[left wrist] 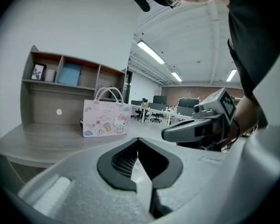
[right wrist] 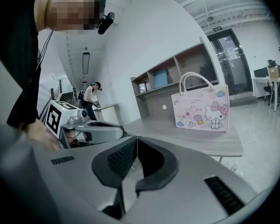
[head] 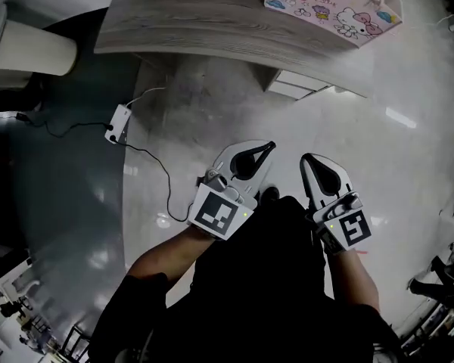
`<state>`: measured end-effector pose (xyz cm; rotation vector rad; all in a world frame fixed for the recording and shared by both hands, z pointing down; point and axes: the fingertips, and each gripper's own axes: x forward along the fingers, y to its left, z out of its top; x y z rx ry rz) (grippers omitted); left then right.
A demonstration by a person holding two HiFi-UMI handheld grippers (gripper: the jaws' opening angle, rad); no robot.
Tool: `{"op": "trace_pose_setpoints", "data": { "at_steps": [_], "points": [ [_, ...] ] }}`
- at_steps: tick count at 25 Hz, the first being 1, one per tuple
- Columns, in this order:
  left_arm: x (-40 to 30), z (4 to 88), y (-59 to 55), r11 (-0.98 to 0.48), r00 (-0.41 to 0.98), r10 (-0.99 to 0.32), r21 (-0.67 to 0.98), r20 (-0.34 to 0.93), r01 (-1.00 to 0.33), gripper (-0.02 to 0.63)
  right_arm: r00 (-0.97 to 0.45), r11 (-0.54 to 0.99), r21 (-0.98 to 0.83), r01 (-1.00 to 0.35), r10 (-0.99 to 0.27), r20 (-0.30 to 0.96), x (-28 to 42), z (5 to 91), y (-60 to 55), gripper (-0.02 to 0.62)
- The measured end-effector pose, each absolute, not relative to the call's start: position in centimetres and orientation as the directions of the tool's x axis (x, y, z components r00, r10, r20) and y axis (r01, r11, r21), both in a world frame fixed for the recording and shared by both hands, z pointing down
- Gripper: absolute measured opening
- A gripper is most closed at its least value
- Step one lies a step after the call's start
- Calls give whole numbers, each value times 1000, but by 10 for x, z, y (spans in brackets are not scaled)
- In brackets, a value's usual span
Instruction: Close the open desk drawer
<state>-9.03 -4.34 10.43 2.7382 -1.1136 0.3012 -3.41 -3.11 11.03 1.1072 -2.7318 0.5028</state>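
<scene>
Standing on wood-grain desk (head: 197,21): pink cartoon bag (head: 333,2); glossy grey floor (head: 378,150) below

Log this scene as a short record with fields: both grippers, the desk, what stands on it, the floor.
left gripper: shut, empty, above the floor
right gripper: shut, empty, beside the left
desk: grey wood, ahead of both grippers
bag: pink, cartoon print, upright on the desk
on the floor: white box with black cable
white unit under desk: perhaps the drawer; open or shut unclear
</scene>
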Motion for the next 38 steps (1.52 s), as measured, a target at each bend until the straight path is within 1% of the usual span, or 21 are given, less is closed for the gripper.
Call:
{"op": "trace_pose_setpoints", "data": {
  "at_steps": [6,10,14,18,22,29,38],
  "points": [
    [-99,21,37,-678,665,-709,32,235,-734,8,-734,695,-238,-679,-654,182,-27,20,57,14],
    [-76,-6,95,-655,639,-729,20,246,-755,8,-710,666,-264,-698,-692,132,4,-17,113,12],
    [-44,-40,146,-672,658,-726,-2,200,-741,8,-694,663,-234,-711,-716,76,31,-49,161,12],
    [-18,-74,186,-713,697,-699,-74,157,-698,8,-665,647,-187,-740,-745,53,50,-64,193,12],
    [-2,-89,215,-741,729,-672,-88,131,-666,8,-637,622,-172,-764,-770,41,62,-75,210,11],
    [-11,-90,221,-728,712,-683,-74,161,-681,8,-629,619,-120,-777,-772,92,54,-75,223,11],
    [-14,-89,211,-750,736,-659,-73,152,-657,8,-618,609,-109,-786,-779,102,47,-73,212,11]
  ]
}}
